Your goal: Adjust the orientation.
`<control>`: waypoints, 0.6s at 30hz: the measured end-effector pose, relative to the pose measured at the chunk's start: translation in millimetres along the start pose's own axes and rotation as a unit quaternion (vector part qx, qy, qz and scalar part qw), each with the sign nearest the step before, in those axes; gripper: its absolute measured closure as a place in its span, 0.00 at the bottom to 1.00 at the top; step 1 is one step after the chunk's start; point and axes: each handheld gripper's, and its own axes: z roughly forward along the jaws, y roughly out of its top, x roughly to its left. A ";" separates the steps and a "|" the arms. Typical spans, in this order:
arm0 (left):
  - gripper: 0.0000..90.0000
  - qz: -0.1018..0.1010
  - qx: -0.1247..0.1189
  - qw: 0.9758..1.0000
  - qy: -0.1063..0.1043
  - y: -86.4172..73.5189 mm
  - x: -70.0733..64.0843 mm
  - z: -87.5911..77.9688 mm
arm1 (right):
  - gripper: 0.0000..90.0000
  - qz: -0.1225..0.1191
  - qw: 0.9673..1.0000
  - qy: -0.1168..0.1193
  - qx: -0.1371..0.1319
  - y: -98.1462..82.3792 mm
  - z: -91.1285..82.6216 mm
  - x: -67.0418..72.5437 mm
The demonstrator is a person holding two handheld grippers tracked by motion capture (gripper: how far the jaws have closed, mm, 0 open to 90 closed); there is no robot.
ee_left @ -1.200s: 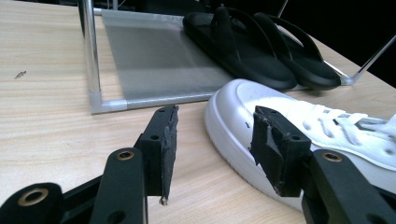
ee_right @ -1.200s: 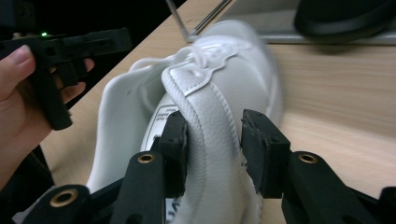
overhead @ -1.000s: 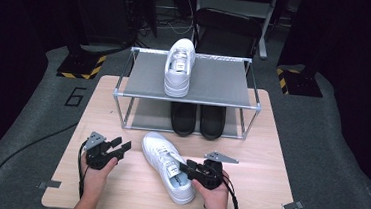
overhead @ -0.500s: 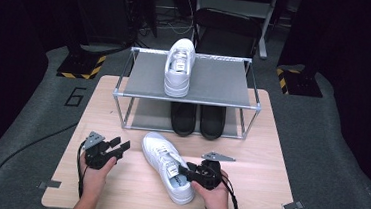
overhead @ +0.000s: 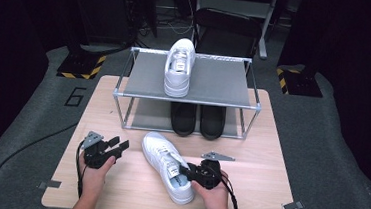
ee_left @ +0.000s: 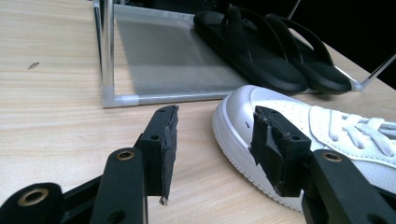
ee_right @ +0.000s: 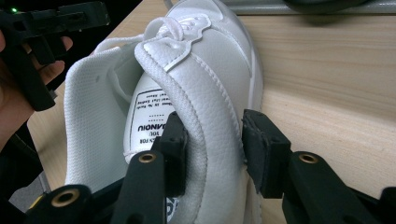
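Right gripper (ee_right: 212, 144) has just been closing, pinching the white sneaker's (overhead: 167, 166) collar wall, toe pointing toward the rack (overhead: 186, 100); left gripper (overhead: 115, 146) waits spread-jawed beside the toe.

the white sneaker's (ee_right: 187, 93) heel is cut off by the right gripper view's bottom edge. its tongue label's small print is unreadable.
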 end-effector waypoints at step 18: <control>0.56 -0.003 0.006 1.000 0.009 -3.6 8.0 -0.1 | 0.84 -0.028 0.999 -0.027 -0.008 1.1 -2.8 4.7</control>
